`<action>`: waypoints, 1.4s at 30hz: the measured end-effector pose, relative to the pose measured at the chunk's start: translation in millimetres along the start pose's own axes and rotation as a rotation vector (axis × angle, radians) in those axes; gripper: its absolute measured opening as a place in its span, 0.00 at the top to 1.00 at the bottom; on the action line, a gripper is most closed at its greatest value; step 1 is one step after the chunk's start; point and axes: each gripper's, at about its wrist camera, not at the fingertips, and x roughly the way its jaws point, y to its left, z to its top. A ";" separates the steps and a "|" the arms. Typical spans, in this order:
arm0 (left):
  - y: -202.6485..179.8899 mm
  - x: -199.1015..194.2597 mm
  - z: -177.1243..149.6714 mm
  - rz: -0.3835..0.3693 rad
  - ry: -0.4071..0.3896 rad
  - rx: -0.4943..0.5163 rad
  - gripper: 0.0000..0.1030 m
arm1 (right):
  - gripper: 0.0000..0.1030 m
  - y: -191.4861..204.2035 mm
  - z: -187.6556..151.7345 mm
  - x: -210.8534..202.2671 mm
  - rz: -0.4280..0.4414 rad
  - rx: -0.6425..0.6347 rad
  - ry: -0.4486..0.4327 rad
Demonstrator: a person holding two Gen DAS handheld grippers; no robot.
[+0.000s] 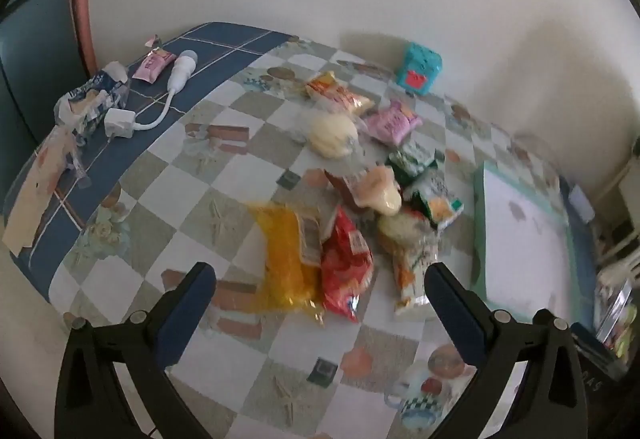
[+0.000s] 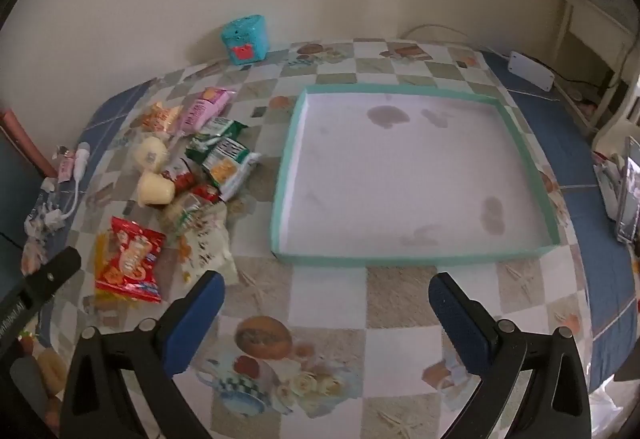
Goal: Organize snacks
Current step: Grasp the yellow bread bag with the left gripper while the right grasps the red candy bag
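Crinkly foil and plastic snack packets (image 1: 352, 199) lay heaped on the checked tablecloth (image 1: 224, 207) ahead of our wide-open, empty left gripper (image 1: 320, 279), while our equally wide right gripper (image 2: 326, 291) faced the shallow green-rimmed white tray (image 2: 400, 259), apparently awaiting them.

home dining table (image 2: 332, 303), patterned tablecloth, snacks (image 1: 344, 199)

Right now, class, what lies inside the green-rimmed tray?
Nothing lies inside the tray: only its white floor with a few dark stains. No snack is in it, and nothing covers any part of the floor.
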 end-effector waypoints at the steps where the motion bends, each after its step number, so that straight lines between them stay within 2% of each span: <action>1: 2.9 1.3 4.0 -0.004 -0.001 -0.006 0.00 | 0.00 4.6 4.0 0.5 0.005 -0.006 -0.004; 4: 12.3 8.2 12.9 -0.016 0.017 -0.022 0.00 | 0.00 20.9 14.4 5.5 0.026 -0.027 -0.003; 10: 36.7 29.0 18.3 -0.033 0.064 -0.079 0.00 | 0.00 57.9 23.6 30.4 0.052 -0.071 0.064; 18: 64.7 56.8 31.3 0.017 0.142 -0.136 0.00 | 0.00 104.4 25.9 54.8 0.103 -0.147 0.087; 19: 67.3 58.2 31.8 0.025 0.147 -0.138 0.00 | 0.00 107.3 24.1 60.1 0.106 -0.153 0.127; 26: 97.3 60.1 34.6 0.072 0.131 -0.151 0.00 | 0.01 143.6 17.6 73.4 0.202 -0.190 0.133; 28: 98.6 61.3 34.1 0.064 0.132 -0.146 0.00 | 0.02 153.2 14.9 74.4 0.225 -0.203 0.134; 38: 98.7 72.7 29.8 0.011 0.135 -0.149 0.00 | 0.09 170.6 5.1 94.8 0.255 -0.227 0.172; 40: 95.3 75.1 29.0 0.011 0.141 -0.135 0.00 | 0.12 169.8 2.8 99.0 0.275 -0.228 0.189; 42: 90.8 77.6 28.7 0.007 0.147 -0.118 0.00 | 0.20 167.6 0.6 104.5 0.295 -0.224 0.216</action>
